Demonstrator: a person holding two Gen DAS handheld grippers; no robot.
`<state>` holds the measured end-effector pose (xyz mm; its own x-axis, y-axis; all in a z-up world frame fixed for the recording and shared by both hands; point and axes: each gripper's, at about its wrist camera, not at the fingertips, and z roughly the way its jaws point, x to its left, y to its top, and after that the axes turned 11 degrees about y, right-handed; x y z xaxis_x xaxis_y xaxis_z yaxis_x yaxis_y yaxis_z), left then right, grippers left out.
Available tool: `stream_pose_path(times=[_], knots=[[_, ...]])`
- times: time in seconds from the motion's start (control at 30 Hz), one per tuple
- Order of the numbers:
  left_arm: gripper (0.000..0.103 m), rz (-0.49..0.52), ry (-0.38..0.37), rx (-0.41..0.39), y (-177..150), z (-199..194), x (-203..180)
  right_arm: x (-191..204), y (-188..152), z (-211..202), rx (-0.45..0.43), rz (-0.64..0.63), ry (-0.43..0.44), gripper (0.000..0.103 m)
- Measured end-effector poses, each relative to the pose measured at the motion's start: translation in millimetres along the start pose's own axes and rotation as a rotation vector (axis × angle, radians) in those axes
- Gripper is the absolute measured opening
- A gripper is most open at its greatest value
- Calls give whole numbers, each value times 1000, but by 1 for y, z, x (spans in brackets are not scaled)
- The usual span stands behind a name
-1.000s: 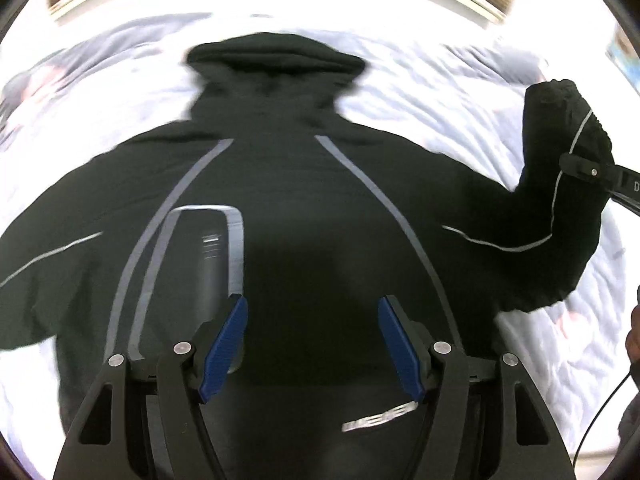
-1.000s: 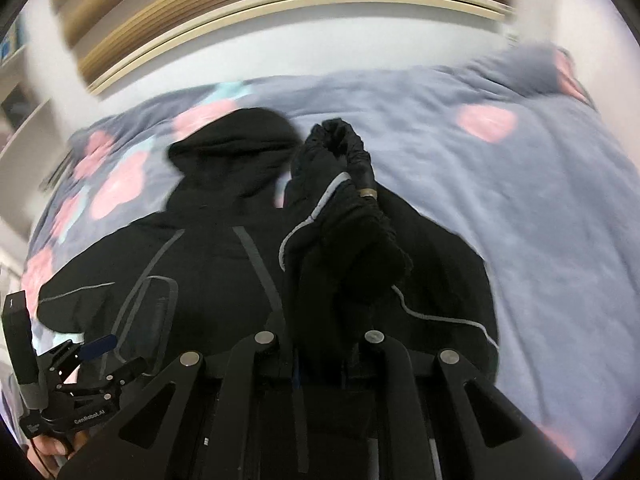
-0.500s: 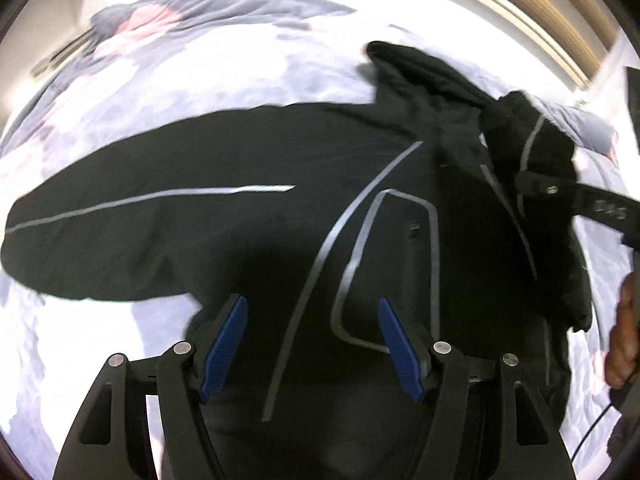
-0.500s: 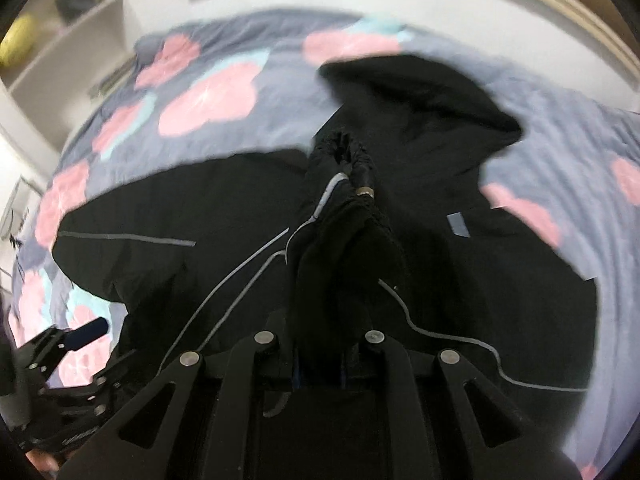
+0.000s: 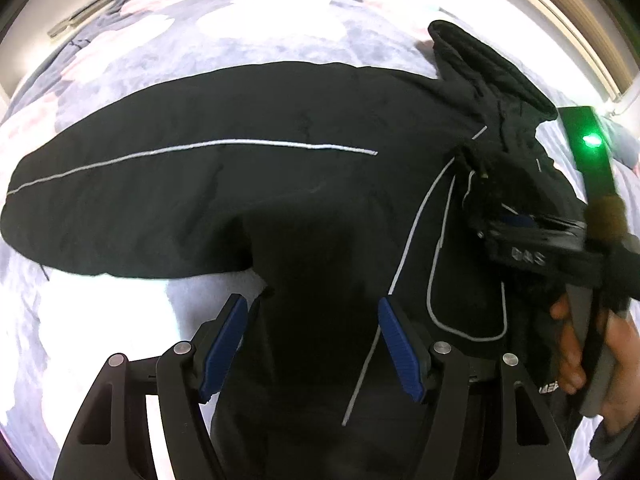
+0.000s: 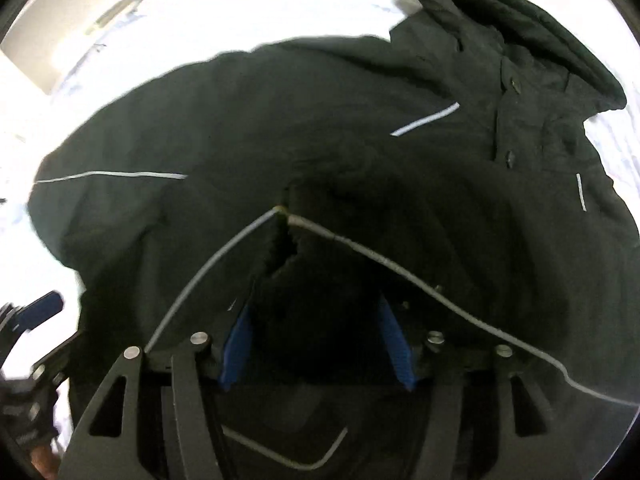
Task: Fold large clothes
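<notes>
- Across the flowered bedspread (image 5: 248,28) lies the black jacket (image 5: 280,208), back up, hood (image 5: 492,68) toward the far side, one sleeve (image 5: 152,184) stretched out flat to the left of my left wrist view.
- On my right side, the right gripper (image 6: 316,344) has just been letting go: its jaws have been opening, and the other sleeve's cuff (image 6: 316,280) sits loosely between the blue pads, now laid over the jacket's back.
- I judge that the first sleeve fold is being set down.
- Over the jacket's side edge, the left gripper (image 5: 312,348) hangs with jaws parted and nothing between them.
- Next, I'd lift the right gripper clear without dragging the cuff.
- Then the left gripper should reach for the outstretched sleeve, pinch it near the cuff, and carry it across the back.
</notes>
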<state>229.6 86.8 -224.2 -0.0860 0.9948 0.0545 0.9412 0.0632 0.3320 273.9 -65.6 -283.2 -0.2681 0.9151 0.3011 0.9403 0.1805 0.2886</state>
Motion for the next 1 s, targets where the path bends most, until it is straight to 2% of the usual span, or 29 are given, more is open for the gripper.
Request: stream_pose_path(times=[0.13,0.27,0.37,0.4,0.5,0.57,0.7,0.77,0.8,0.83,0.9,1.0], knots=[[70,20,-29,-25,13,-1,-13,-18,-20,-53,-92,34,43,62],[70,41,-113,-55,27,-7,-29,-55,-47,-102,-165,103,-21,62],[70,71,-222,-67,42,-5,-49,-82,-65,-126,-188,184,-74,62],[70,84,-284,-59,49,-1,-59,-95,-70,-133,-190,214,-92,62],[70,97,-395,-24,67,11,-81,-125,-88,-147,-201,296,-129,62],[70,107,-415,-2,76,21,-97,-138,-95,-152,-205,333,-138,62],[70,148,-400,65,86,47,-128,-153,-110,-159,-209,378,-159,62],[48,157,-404,78,87,55,-134,-161,-115,-162,-208,390,-160,62],[23,173,-400,87,87,59,-141,-163,-118,-163,-208,394,-163,62],[21,183,-379,85,88,60,-144,-164,-120,-165,-211,397,-164,62],[17,171,-394,54,89,53,-144,-168,-121,-171,-221,399,-171,62],[16,120,-444,-59,94,13,-127,-173,-120,-184,-264,400,-190,62]])
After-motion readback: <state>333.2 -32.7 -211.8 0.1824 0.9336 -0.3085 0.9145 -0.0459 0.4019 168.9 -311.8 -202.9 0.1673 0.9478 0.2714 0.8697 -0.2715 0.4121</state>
